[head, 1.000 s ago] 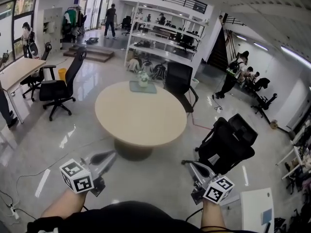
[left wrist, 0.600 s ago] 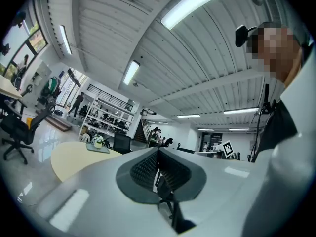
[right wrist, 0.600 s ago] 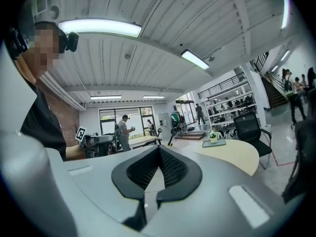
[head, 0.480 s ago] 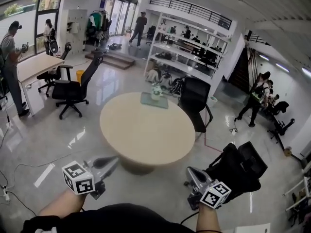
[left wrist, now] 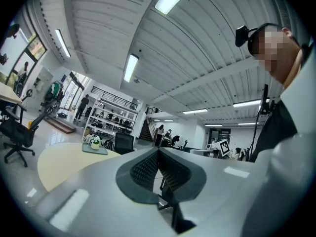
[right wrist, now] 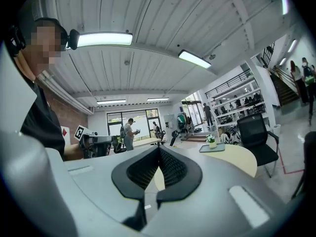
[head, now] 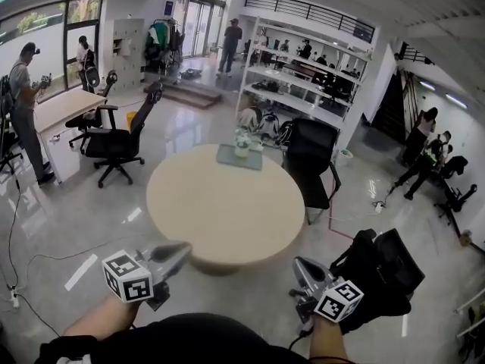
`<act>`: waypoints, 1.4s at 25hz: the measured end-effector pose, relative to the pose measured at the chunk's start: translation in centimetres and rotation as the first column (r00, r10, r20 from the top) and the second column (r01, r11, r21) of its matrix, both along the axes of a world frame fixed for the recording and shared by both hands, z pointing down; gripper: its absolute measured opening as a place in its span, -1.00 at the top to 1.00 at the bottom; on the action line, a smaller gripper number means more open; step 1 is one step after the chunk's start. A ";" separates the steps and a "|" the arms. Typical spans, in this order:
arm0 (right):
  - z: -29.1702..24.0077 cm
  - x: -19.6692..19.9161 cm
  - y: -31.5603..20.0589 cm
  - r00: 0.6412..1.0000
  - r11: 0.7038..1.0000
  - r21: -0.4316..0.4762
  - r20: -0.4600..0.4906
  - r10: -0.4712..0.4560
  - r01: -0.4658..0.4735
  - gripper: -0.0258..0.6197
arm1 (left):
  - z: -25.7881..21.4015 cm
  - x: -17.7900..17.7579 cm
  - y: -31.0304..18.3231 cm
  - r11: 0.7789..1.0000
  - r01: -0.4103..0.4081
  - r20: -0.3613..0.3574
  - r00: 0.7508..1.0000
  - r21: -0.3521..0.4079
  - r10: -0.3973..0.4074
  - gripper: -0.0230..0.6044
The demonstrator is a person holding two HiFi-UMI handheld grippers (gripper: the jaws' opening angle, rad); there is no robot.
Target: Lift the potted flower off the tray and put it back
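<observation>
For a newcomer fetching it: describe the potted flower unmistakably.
Find the big round beige table. At its far edge lies a flat grey tray; the potted flower stands on it, a small pale pot with white blooms, the only upright thing on the table.

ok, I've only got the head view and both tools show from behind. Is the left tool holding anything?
Observer: No. In the left gripper view the left tool has its jaws shut against each other, with nothing between them.
Operator: And the right one?
Observer: Same there. The right gripper view shows the right tool shut and empty.
</observation>
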State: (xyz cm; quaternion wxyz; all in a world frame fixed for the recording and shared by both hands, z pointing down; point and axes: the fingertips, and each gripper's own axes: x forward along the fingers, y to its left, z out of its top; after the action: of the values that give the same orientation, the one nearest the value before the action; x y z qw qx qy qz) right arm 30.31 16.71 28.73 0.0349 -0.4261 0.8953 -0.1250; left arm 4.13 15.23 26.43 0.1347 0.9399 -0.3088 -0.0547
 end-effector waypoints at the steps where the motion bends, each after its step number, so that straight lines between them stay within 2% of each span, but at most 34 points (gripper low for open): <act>1: 0.3 0.6 -0.3 1.000 1.000 -0.004 0.005 0.003 -0.003 0.87 | 0.1 0.7 -0.4 1.000 -0.007 0.010 1.000 -0.002 0.007 0.94; 9: 2.4 4.2 -3.5 0.998 0.997 -0.052 0.019 0.063 -0.062 0.88 | 1.7 4.6 -5.4 0.997 -0.072 0.023 0.997 -0.040 0.073 0.94; 15: 3.0 3.7 -8.0 0.992 0.991 -0.058 -0.032 0.118 -0.120 0.88 | 3.1 4.4 -11.7 0.989 -0.141 -0.007 0.990 -0.046 0.141 0.94; 18: 2.8 2.7 -11.5 0.984 0.983 -0.056 -0.045 0.173 -0.176 0.87 | 3.2 3.1 -16.0 0.982 -0.189 -0.021 0.982 -0.030 0.188 0.94; 21: 2.5 -0.2 -16.2 0.979 0.978 -0.059 -0.045 0.199 -0.201 0.87 | 3.0 0.9 -21.5 0.975 -0.223 -0.021 0.975 -0.020 0.223 0.94; 25: 0.9 -3.9 -23.8 0.973 0.974 -0.016 -0.056 0.225 -0.226 0.88 | 2.0 -2.4 -29.2 0.968 -0.249 -0.013 0.968 0.019 0.249 0.94; 30: 1.4 -9.1 -30.0 0.976 0.979 -0.027 -0.083 0.200 -0.203 0.87 | 2.6 -6.7 -35.2 0.970 -0.242 -0.017 0.970 0.021 0.242 0.94; 35: 1.7 -10.0 -33.6 0.977 0.980 -0.048 -0.099 0.189 -0.194 0.87 | 3.7 -7.9 -38.8 0.976 -0.219 -0.038 0.975 -0.007 0.219 0.94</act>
State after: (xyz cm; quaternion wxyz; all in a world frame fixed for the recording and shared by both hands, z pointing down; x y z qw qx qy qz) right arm 20.32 -16.93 30.43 -0.0074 -0.5167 0.8467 -0.1267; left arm -3.80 -23.59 30.17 0.1508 0.9663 -0.2012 -0.0552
